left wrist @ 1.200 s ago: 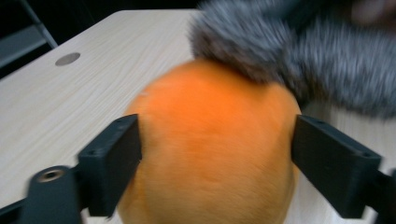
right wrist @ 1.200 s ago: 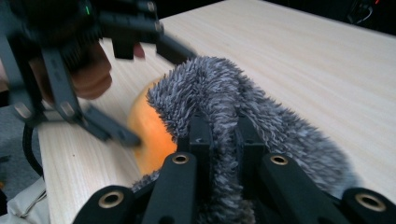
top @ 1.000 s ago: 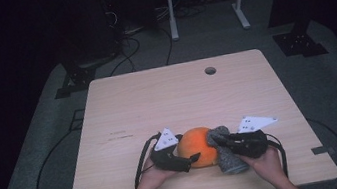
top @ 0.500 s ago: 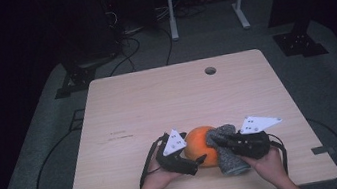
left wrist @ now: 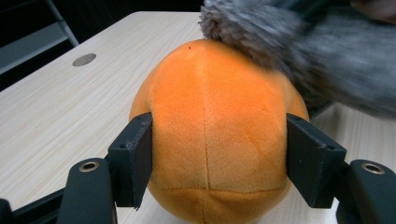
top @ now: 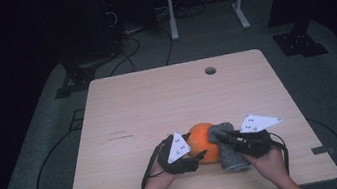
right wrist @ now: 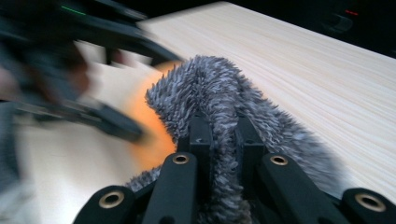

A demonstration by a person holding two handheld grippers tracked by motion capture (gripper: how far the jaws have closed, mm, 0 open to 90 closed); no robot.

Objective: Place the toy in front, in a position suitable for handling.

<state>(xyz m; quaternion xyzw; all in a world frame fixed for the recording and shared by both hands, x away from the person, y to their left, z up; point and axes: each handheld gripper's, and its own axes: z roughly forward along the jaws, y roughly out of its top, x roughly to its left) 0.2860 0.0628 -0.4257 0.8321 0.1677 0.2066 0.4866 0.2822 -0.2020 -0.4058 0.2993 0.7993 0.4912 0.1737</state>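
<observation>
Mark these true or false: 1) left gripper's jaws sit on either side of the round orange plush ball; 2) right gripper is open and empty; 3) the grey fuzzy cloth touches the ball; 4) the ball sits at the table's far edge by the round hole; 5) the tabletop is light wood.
1) True: the left gripper has one jaw against each flank of the round orange plush ball.
2) False: the right gripper is shut on the grey fuzzy cloth.
3) True: the cloth lies against the ball's top.
4) False: the ball sits near the person's edge, far from the round hole.
5) True: the table is light wood.
</observation>
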